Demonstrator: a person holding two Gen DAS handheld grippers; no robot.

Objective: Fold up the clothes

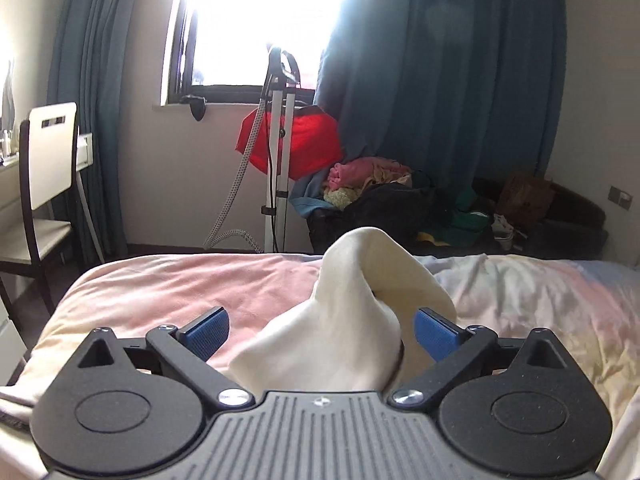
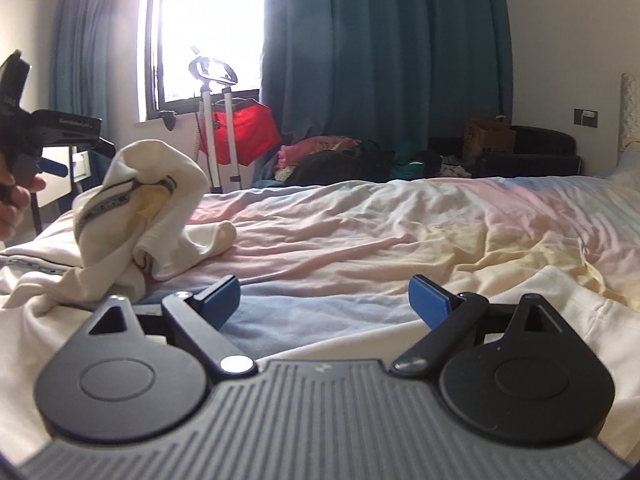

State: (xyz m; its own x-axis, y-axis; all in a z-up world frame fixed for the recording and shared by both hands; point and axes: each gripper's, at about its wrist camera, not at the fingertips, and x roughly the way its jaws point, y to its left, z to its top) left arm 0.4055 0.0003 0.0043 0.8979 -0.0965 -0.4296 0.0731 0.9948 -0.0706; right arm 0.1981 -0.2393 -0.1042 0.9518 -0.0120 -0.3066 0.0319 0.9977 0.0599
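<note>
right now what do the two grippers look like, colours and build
Both are alike: the left gripper and right gripper have matte black linkage arms with silver screws, round black discs at each side and a grey ribbed body. The fingers carry blue textured pads. In the right wrist view, white lettering runs along the left gripper's black side and a bare hand grips it.

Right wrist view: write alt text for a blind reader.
The right gripper, jaws open and empty, hovers over a rumpled pastel bedspread. At left, a bunched cream garment rises beside the left gripper; teal curtains hang behind.
</note>
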